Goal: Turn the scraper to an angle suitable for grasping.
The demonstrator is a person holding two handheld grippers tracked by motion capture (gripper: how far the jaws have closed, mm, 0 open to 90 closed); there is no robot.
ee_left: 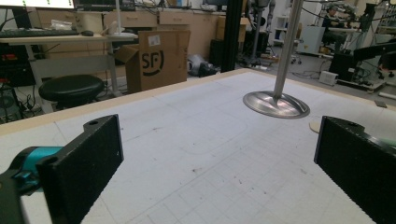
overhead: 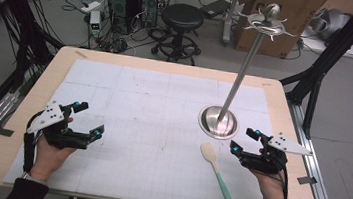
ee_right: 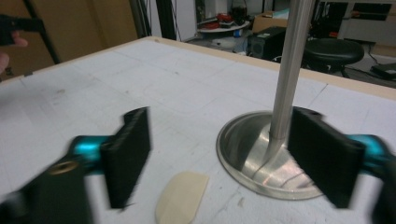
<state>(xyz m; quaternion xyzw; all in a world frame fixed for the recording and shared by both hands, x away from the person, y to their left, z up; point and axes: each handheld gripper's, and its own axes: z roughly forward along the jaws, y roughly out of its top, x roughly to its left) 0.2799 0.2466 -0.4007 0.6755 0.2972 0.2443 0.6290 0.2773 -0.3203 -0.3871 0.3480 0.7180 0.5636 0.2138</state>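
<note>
Both grippers hover with jaws spread wide and empty: the left gripper [overhead: 85, 118] over the tabletop [overhead: 152, 117], the right gripper [overhead: 244, 140] just beside the spatula [overhead: 216, 172] and the metal stand [overhead: 219, 121].

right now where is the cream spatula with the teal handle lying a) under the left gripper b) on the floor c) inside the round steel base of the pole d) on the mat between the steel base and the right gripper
d: the cream spatula with the teal handle lies flat on the white mat, just in front of the round steel base and beside the right gripper.

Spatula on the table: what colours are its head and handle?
The spatula has a cream head and a teal handle, which the high view shows best.
</note>
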